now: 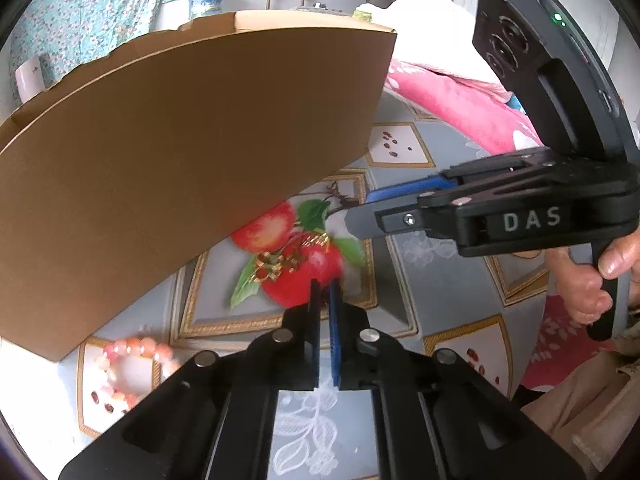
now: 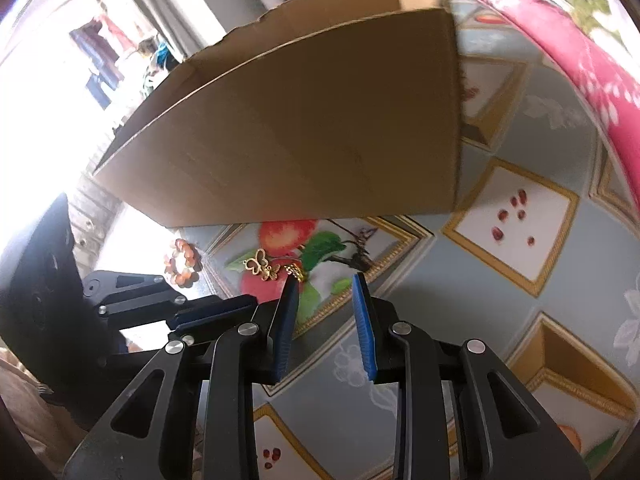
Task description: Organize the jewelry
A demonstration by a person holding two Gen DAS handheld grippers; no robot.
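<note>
A gold butterfly necklace (image 1: 280,262) lies on the apple-print tablecloth just in front of the open cardboard box (image 1: 180,152). It also shows in the right wrist view (image 2: 266,266), before the box (image 2: 300,144). My left gripper (image 1: 325,286) is shut and empty, its tips just right of the necklace. My right gripper (image 2: 326,280) is open, its left fingertip touching the necklace's chain end; it shows from the side in the left wrist view (image 1: 360,208). A pink bead bracelet (image 1: 132,364) lies at the left, also in the right wrist view (image 2: 182,262).
A pink floral quilt (image 1: 452,96) lies behind the table at the right, seen too in the right wrist view (image 2: 580,68). The patterned tablecloth (image 2: 500,288) spreads to the right of the grippers. A white cup (image 1: 28,76) stands behind the box.
</note>
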